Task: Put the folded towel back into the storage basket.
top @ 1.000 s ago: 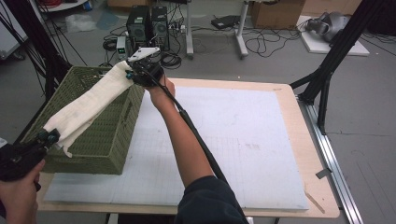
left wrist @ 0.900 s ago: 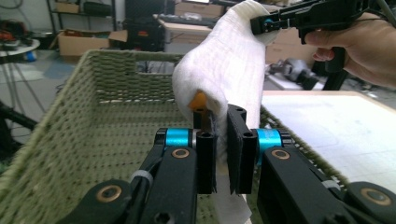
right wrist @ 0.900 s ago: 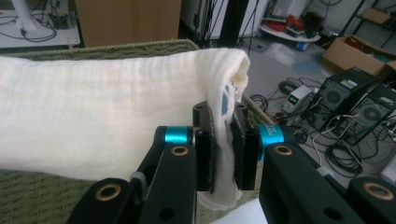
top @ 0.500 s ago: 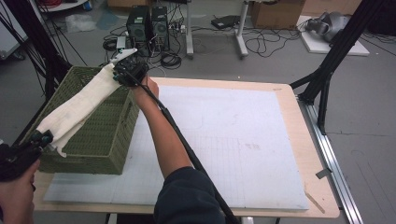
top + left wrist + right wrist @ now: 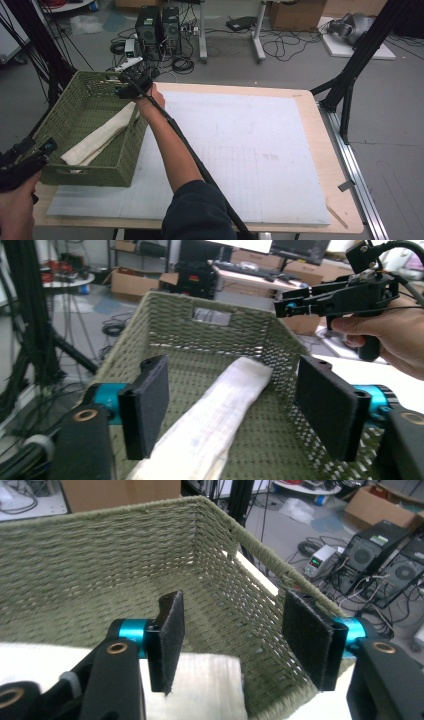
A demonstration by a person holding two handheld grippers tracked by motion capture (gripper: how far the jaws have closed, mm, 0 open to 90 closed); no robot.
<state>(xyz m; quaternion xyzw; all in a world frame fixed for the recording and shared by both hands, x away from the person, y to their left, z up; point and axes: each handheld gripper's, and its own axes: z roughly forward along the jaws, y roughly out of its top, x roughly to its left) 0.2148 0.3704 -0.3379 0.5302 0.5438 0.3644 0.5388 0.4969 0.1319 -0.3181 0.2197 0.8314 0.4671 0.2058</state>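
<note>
**Operator:** Since the earlier frames, what has changed?

**Inspector:** Since the earlier frames, the cloth (image 5: 102,136) has dropped from its stretched position above the basket (image 5: 111,170) to a resting position inside it. Both claws have let go of its ends.

**Operator:** Report claw states, near to far.

**Inspector:** Left claw (image 5: 37,152): held at the near end of the basket, jaws wide apart, nothing between the pads (image 5: 146,410). In the left claw's view the cloth lies below and beyond the jaws, not in contact. Right claw (image 5: 131,83): held at the far end of the basket by the right hand (image 5: 148,97), jaws also well apart and holding nothing. In its own view the pads (image 5: 170,640) stand above the cloth's end.

**Operator:** Task progress?

**Inspector:** Judged as nearly complete. Placement in the basket appears done. Remaining, as far as can be judged: withdraw both claws clear of the rim.

**Operator:** Condition of the cloth?

**Inspector:** Cream-white, folded into a long narrow strip. It runs lengthwise along the basket floor, its far end lying close against the right-hand wall. Faint markings show on its upper face; details cannot be made out. The basket is green woven material with cut-out handles, standing on the left part of the surface (image 5: 240,150).
</note>
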